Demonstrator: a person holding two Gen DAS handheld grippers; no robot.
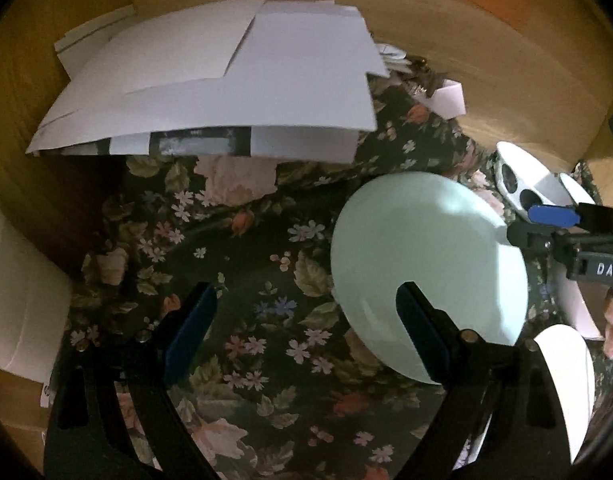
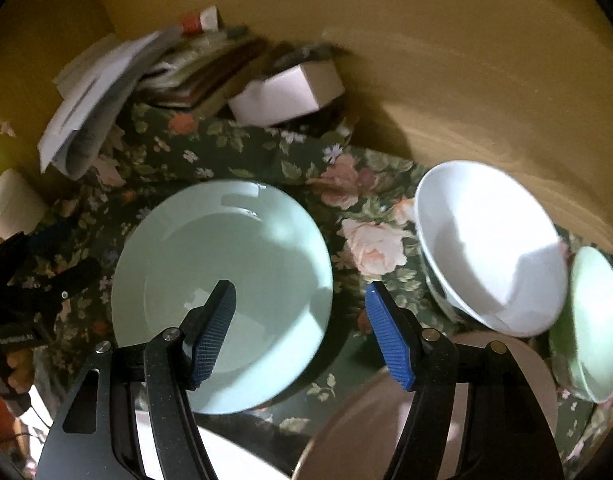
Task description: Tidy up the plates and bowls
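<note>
Across the left of the left wrist view, a pile of white papers [image 1: 210, 80] lies at upper left on the floral tablecloth [image 1: 242, 264] that covers the table. Low in the frame the left claw [image 1: 302, 312] hangs with its jaws wide apart and only cloth between them; its right finger shows in front of the pale green plate [image 1: 426, 264], which sits right of centre. At the right edge the right claw [image 1: 542, 224] reaches in over that plate's far rim, beside a white bowl with dark spots [image 1: 522, 184].

Seen from the right wrist, the folded papers [image 2: 86, 108] and a small white box [image 2: 282, 92] lie along the top. The pale green plate [image 2: 222, 284] fills the lower middle, flat on the cloth. The right claw [image 2: 302, 332] stands partly open and holds nothing: its left finger hangs over the plate's well, its right finger over the cloth just outside the rim. Further right a white bowl [image 2: 490, 240] stands tilted, and a green bowl [image 2: 594, 320] leans at the frame edge. A beige plate [image 2: 386, 420] lies under the claw at the bottom.

The step in hand appears to be picking up the green plate by its near right rim. To do it well, the claw should settle until the rim sits deep between the pads, then close squarely; the glazed edge may slip, so a shallow pinch is a risk. The left claw should stay clear.
</note>
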